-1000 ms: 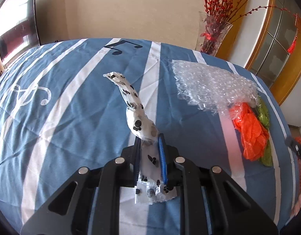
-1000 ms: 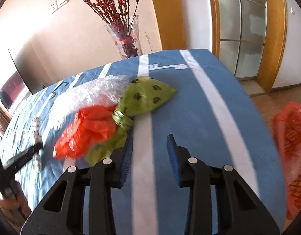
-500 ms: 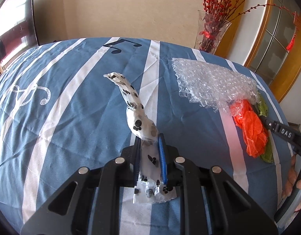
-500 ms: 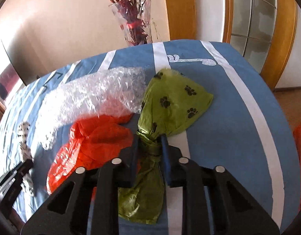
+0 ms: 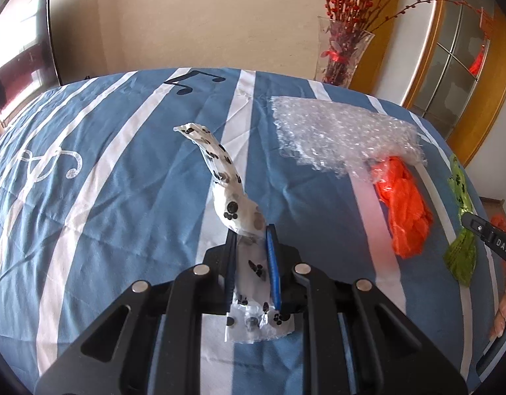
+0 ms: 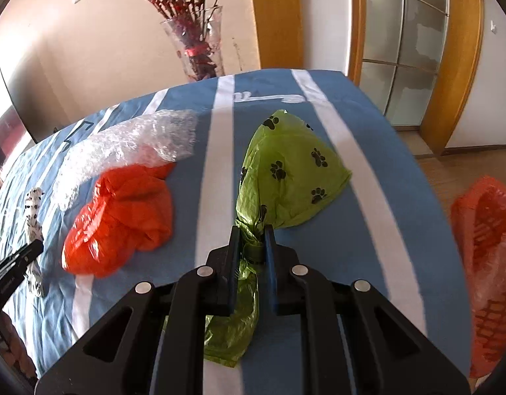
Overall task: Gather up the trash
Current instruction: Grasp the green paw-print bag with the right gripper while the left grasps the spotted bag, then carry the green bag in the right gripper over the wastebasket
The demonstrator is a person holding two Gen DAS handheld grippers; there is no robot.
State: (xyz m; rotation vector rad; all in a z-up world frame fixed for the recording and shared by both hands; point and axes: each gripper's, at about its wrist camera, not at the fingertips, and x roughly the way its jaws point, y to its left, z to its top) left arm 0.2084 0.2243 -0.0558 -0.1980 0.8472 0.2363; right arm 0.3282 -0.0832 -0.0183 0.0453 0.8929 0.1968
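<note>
Your right gripper was closing its fingers on the green bag at its bunched, limp, featherlight neck, while your left gripper clamped the white bag.

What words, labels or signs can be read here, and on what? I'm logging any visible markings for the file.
"DAS": white letters on the black body of the right tongs, seen at the right edge of the left wrist view.
Small print on the black left tongs at the left edge of the right wrist view: too blurred to read.
No other writing; the blue cloth carries only printed music notes, and the bags only paw prints.
</note>
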